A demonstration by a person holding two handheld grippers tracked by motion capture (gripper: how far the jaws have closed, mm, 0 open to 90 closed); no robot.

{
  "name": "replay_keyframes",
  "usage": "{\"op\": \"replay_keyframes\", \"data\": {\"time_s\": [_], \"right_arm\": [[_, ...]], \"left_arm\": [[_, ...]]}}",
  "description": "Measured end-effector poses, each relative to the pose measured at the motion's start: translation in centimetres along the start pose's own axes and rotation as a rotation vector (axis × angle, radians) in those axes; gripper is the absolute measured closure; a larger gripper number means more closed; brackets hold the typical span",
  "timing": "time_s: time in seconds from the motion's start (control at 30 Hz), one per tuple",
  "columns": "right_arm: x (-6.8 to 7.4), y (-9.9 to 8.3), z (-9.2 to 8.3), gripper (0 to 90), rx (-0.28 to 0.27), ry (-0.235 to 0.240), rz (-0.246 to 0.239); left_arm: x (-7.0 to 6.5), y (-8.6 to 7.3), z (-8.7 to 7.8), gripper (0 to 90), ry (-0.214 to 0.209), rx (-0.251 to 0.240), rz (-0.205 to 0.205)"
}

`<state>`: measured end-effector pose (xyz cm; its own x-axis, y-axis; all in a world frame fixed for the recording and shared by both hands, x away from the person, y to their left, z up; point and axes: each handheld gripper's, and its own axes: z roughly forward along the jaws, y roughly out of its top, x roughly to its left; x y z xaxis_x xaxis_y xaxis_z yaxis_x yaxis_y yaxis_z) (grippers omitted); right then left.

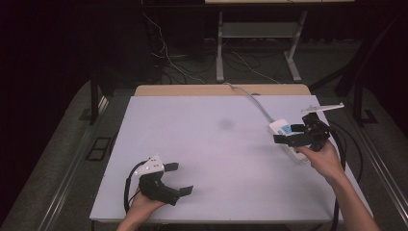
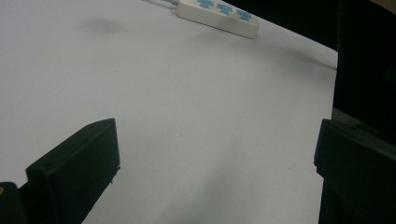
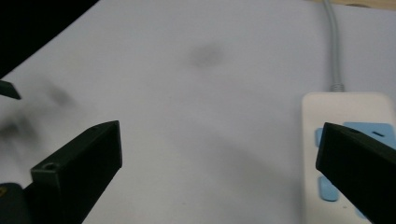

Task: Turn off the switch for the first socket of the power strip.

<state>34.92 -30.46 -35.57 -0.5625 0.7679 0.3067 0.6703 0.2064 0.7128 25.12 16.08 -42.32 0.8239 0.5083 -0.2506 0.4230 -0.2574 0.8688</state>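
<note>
We judged this an approach step, nothing gripped yet. The power strip [image 1: 287, 139] lay at 3 o'clock on the white table [image 1: 211, 144], its cord running off toward 12. Our right gripper [image 1: 288, 133] sat over the strip, jaws spread apart and empty, one jaw above the blue sockets. Our left gripper [image 1: 179, 178] rested at 7 o'clock, jaws also apart, well away from the strip. Next move likely needs lowering and closing across the strip's body.
</note>
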Motion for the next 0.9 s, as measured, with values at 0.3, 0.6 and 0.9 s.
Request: {"op": "replay_keyframes", "data": {"time_s": [0.3,0.6,0.9], "right_arm": [[1.9,-1.8,-0.5,0.2,-0.039,0.076,-0.033],[3.3,-3.6,-1.1,0.2,-0.079,0.102,-0.055],[4.3,-5.4,-1.5,0.1,-0.121,0.122,-0.071]], "left_arm": [[0.0,0.0,-0.1,0.0,0.002,-0.001,-0.001],[0.0,0.0,0.0,0.0,0.004,0.001,-0.001],[-0.1,0.0,0.0,0.0,0.002,0.005,0.004]]}}
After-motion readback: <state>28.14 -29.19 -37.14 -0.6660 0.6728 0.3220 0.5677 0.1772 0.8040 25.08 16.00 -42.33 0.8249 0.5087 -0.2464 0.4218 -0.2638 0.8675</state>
